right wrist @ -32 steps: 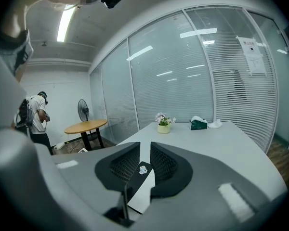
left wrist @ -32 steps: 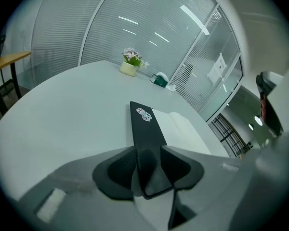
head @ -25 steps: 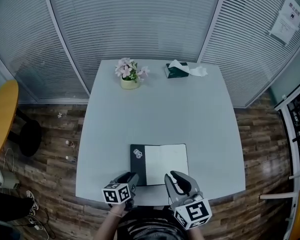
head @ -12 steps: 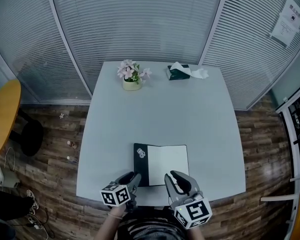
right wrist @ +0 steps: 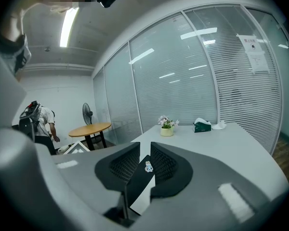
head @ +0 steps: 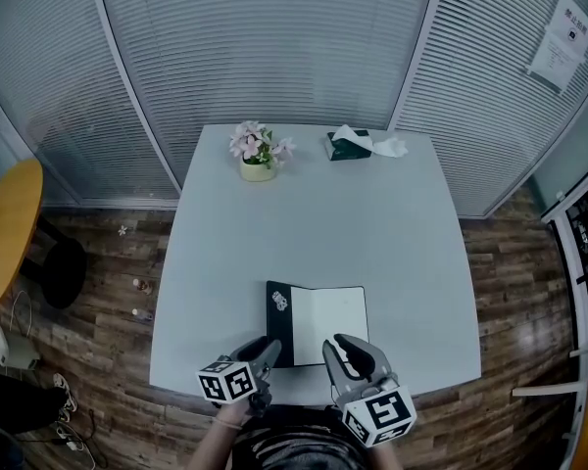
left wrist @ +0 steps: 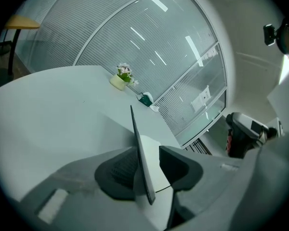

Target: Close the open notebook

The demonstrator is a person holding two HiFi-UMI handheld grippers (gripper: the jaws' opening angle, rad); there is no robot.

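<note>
Closest to me, at 6 o'clock on the head view, left gripper (head: 265, 347) and right gripper (head: 335, 344) both sit at the near edge of the table (head: 314, 223), tips over the notebook (head: 329, 321).

Left gripper: jaws apart and they have just been closing. The notebook's dark cover (left wrist: 143, 177) stands on edge between them. It leans on the left pad, and there is a clear gap to the right pad, so no pinch.

Right gripper: jaws apart with a narrow gap and nothing clamped. In its own view I see the raised cover and its small sticker (right wrist: 148, 166) through that gap, with a strip of white page (right wrist: 140, 199) below. I can't tell whether the tips touch the page.

The notebook lies at 6 o'clock on the table, just in from the near edge. The right page is flat and white. The left cover is tilted up off the table, not yet folded over.

Mid table is bare grey surface.

Far edge: flower pot (head: 258, 164) with pale blooms at 11 o'clock, dark green tissue box (head: 348, 145) with a white tissue sticking out at 1 o'clock. The two are well apart.

Beyond the table: glass wall with blinds (head: 265, 37) from 10 to 2 o'clock, paper notice (head: 559, 42) on it at 2 o'clock. Round yellow table (head: 5, 228) on the wood floor at 9 o'clock.
</note>
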